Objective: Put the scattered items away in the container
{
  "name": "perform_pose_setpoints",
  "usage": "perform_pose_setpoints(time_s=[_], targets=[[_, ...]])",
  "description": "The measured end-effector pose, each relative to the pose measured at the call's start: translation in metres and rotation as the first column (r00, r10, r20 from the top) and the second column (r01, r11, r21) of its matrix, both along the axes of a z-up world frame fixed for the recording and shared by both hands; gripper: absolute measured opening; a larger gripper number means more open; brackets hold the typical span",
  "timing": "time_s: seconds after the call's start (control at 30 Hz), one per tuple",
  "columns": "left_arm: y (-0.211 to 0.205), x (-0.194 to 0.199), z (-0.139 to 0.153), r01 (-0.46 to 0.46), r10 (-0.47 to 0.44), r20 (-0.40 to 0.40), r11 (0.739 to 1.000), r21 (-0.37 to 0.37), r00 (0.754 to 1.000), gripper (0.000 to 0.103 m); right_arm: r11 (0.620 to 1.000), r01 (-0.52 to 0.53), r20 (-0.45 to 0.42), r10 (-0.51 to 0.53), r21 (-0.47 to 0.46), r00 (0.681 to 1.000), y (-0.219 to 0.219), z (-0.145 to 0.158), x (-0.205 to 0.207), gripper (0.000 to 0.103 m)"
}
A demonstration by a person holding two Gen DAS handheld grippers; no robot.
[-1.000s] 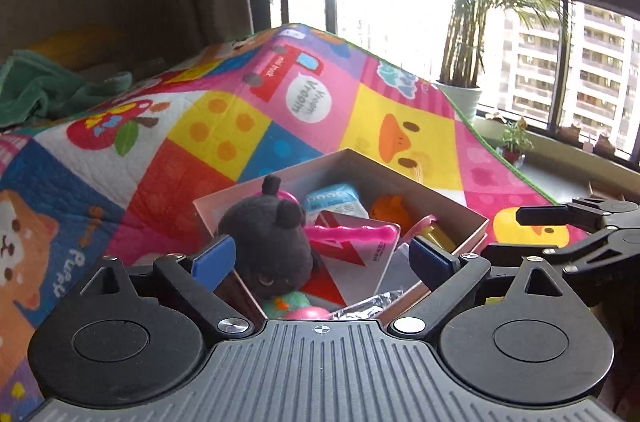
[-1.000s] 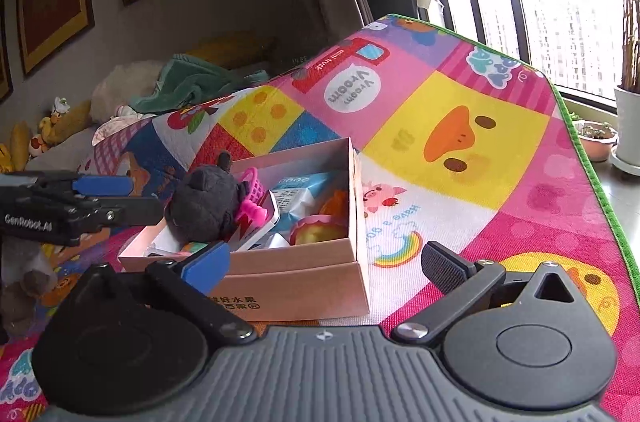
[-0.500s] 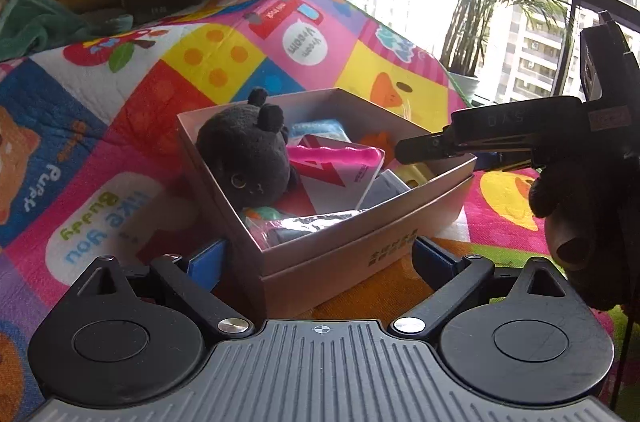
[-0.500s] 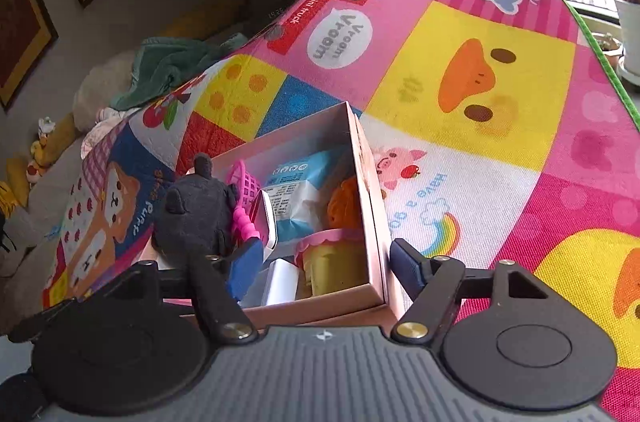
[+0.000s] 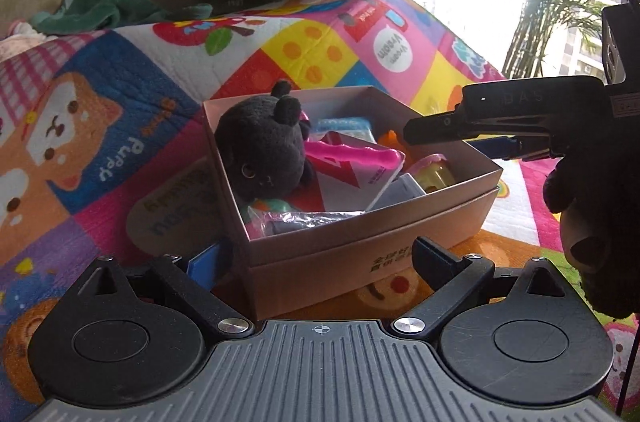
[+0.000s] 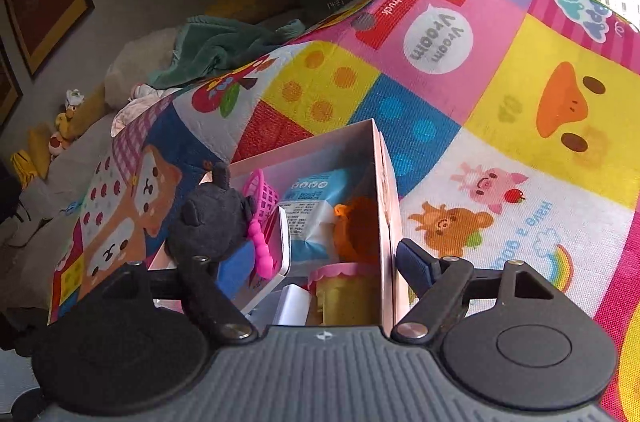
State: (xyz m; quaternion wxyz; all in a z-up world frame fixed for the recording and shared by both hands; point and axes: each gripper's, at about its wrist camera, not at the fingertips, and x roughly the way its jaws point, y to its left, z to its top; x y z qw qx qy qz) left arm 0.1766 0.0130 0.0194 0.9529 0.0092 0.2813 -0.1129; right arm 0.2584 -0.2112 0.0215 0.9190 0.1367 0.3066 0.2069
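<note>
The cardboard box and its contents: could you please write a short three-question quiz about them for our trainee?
1. True or false: the black plush toy lies inside the cardboard box.
2. What does the box rest on? A) bare floor B) colourful play mat C) wooden shelf
3. Which wall of the box does the right tool straddle?

Key: 1 true; 2 B; 3 its right-hand side wall in the right wrist view.

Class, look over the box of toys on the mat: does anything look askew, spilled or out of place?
Nothing has spilled. The box is packed full: the black plush toy sticks up above its rim, and a red-and-white packet leans tilted against it. No loose items show on the mat.
</note>
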Motion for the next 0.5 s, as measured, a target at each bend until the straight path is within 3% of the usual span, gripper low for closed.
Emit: perform_pose_setpoints(time_s=[0.13,0.27,0.43,0.5], targets=[[-0.007,-0.018,-0.007,-0.098,0.099,-0.015,0.993,0.071,0.995,0.103,0.998,0.054,0.05,-0.052,-0.036,0.997,-0.013,0.002,-0.036,0.103],[-0.008,-0.027,-0.019,-0.181,0.184,-0.088,0.983,0.041,0.979,0.103,0.993,0.066,0.027,-0.063,-0.099,0.998,-0.023,-0.009,-0.067,0.103],[-0.015,-0.028,-0.025,-0.239,0.247,-0.091,0.967,0.091,0.965,0.103,0.979,0.015,-0.058,-0.028,-0.203,0.998,-0.012,-0.037,-0.092,0.103],[-0.017,-0.026,-0.029,-0.234,0.245,-0.099,0.966,0.11,0.964,0.103,0.96,0.005,-0.049,-0.019,-0.279,0.999,-0.001,-0.043,-0.099,0.103]])
